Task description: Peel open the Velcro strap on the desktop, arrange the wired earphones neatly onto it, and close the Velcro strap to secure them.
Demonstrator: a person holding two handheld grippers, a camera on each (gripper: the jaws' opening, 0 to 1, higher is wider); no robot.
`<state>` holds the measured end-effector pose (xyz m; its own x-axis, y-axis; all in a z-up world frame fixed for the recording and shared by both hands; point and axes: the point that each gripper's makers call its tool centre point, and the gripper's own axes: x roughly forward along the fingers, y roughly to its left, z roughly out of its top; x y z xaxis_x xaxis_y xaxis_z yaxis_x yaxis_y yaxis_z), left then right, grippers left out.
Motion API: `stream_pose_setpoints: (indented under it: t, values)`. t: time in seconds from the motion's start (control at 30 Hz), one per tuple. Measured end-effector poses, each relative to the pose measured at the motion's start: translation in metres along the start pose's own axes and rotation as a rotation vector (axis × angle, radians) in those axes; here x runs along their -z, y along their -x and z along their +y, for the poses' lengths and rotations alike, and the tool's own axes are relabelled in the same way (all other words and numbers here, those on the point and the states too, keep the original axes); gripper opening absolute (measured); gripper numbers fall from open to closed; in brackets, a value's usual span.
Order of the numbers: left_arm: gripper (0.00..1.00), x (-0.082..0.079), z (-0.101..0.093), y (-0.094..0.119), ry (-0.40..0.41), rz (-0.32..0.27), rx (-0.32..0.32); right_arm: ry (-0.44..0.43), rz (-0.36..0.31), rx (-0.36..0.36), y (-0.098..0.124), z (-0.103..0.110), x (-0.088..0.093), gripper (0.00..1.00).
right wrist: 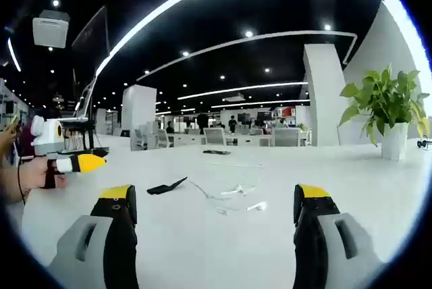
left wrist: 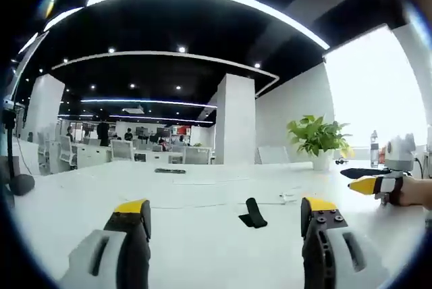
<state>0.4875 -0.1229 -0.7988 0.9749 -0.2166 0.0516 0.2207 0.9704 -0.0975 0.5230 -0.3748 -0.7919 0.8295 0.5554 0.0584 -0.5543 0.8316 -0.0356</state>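
A broad white desktop (left wrist: 202, 235) runs across both views, and everything else rests on it or stands beyond it. In the left gripper view, far right on the desktop, a white round pot (left wrist: 321, 161) holds a leafy green plant (left wrist: 317, 135); the same white pot (right wrist: 394, 142) with its plant (right wrist: 386, 98) stands far right in the right gripper view. A clear bottle (left wrist: 374, 148) stands further right of the pot in the left gripper view; what is in it cannot be told.

The left gripper (left wrist: 226, 218), grey with yellow-tipped black jaws, is spread wide and holds nothing. Between its jaws, a little further off, lies the black Velcro strap (left wrist: 254, 213), partly folded on the desktop. The thin white wired earphones (left wrist: 287, 198) lie just beyond it, to the right. The right gripper enters at the right of this view, a person's hand (left wrist: 413, 191) behind it; its jaws cannot be read from here.

In the right gripper view the right gripper (right wrist: 214, 209) is likewise spread wide and empty. The strap (right wrist: 165, 186) lies left of centre, with the earphones (right wrist: 236, 198) just to its right, cable loose, two earbuds near each other. The left gripper comes in from the left edge.
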Motion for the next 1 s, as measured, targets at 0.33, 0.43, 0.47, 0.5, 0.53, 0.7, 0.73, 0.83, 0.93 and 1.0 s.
stream_pose_setpoints:
  t: [0.33,0.43,0.47,0.5,0.53,0.7,0.73,0.83,0.93,1.0]
  values:
    - [0.94,0.012,0.003,-0.002,-0.067,0.055,-0.029,0.006,0.022,-0.008,0.001,0.005,0.004,0.97]
    - [0.94,0.013,0.004,-0.003,-0.068,0.063,-0.037,0.03,0.027,-0.01,0.001,0.005,0.005,0.97]
    - [0.94,0.014,0.005,-0.003,-0.067,0.065,-0.038,0.035,0.03,-0.012,0.0,0.005,0.006,0.97]
    - [0.94,0.014,0.005,-0.003,-0.069,0.067,-0.04,0.039,0.033,-0.014,0.0,0.006,0.007,0.97]
    - [0.94,0.015,0.005,-0.003,-0.073,0.07,-0.041,0.043,0.037,-0.015,-0.001,0.006,0.007,0.97]
    - [0.94,0.018,0.002,-0.004,-0.102,0.083,-0.033,0.054,0.044,-0.011,-0.002,0.005,0.009,0.96]
    - [0.93,0.018,0.002,-0.005,-0.108,0.083,-0.033,0.055,0.044,-0.011,-0.002,0.005,0.009,0.96]
    - [0.93,0.018,0.002,-0.007,-0.119,0.079,-0.033,0.059,0.048,-0.025,-0.004,0.007,0.011,0.96]
    - [0.93,0.02,0.002,-0.01,-0.137,0.086,-0.035,0.083,0.061,-0.047,-0.007,0.012,0.014,0.96]
    - [0.93,0.021,0.002,-0.015,-0.153,0.082,-0.034,0.092,0.066,-0.059,-0.009,0.014,0.016,0.96]
